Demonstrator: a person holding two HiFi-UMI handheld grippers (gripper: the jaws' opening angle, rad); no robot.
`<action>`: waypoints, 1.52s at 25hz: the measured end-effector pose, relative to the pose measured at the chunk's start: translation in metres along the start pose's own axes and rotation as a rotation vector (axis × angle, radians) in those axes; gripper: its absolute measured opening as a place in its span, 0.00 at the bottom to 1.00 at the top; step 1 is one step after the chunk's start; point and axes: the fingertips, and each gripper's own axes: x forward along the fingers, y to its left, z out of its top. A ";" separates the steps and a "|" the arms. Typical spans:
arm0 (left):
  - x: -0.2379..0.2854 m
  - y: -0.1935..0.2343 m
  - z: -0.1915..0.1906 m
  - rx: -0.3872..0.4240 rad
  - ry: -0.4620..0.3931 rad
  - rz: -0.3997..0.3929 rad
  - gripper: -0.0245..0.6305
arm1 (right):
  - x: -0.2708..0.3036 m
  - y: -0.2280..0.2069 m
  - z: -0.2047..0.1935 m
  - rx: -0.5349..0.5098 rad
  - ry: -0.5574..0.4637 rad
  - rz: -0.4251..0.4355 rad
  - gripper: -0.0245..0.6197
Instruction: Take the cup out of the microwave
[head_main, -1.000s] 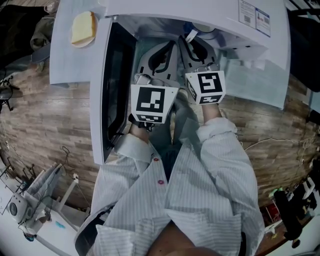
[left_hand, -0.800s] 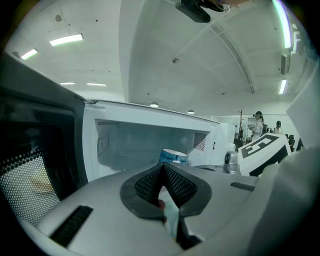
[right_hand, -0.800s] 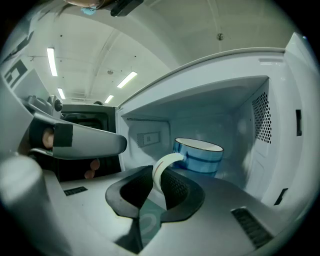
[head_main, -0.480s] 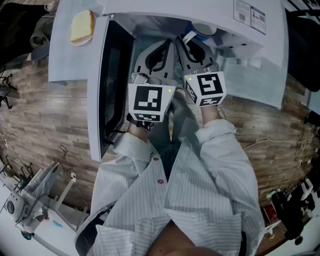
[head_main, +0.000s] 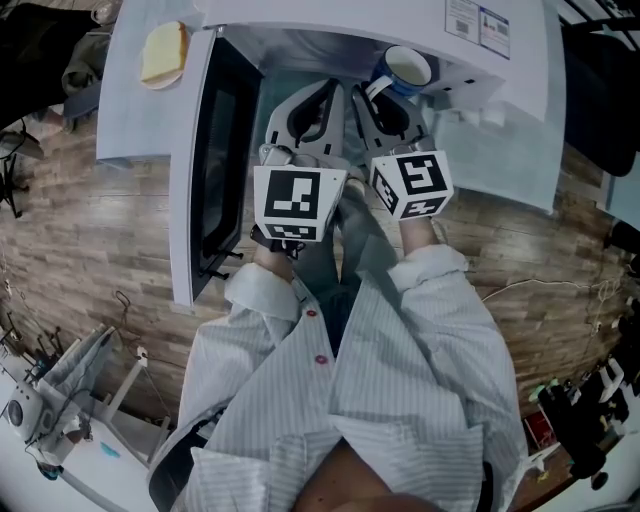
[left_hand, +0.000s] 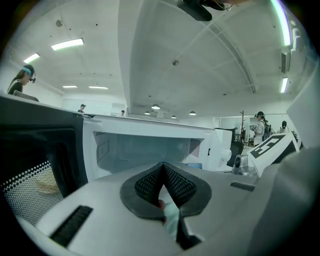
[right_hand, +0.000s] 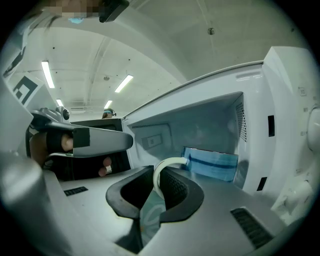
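Observation:
The cup (head_main: 405, 68) is blue with a white inside and a white handle. It hangs at the mouth of the open white microwave (head_main: 330, 15), just below its top edge. My right gripper (head_main: 387, 92) is shut on the cup's handle (right_hand: 164, 169), and its jaws have just been closing a little on it. In the right gripper view the cup's blue body (right_hand: 210, 165) shows beyond the jaws, in front of the microwave's cavity (right_hand: 200, 125). My left gripper (head_main: 308, 105) is beside the right one, shut with nothing in it, and points into the cavity (left_hand: 145, 149).
The microwave's door (head_main: 215, 170) stands wide open at the left, close to my left gripper. A slice of bread (head_main: 163, 52) lies on a white surface at the upper left. Wooden floor lies below. Other people stand far off in the room.
The cup has come out from under the microwave's top edge towards me and now shows fully in the head view. The right gripper drew back with it. The left gripper has stayed put.

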 end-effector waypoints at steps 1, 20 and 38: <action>-0.001 -0.001 0.001 0.001 -0.001 0.001 0.05 | -0.003 0.001 0.001 0.002 0.000 0.002 0.14; -0.031 -0.029 0.035 0.036 -0.003 0.013 0.05 | -0.063 0.019 0.036 0.081 -0.025 0.051 0.13; -0.045 -0.058 0.087 0.062 -0.049 -0.039 0.05 | -0.113 0.032 0.122 0.086 -0.114 0.126 0.14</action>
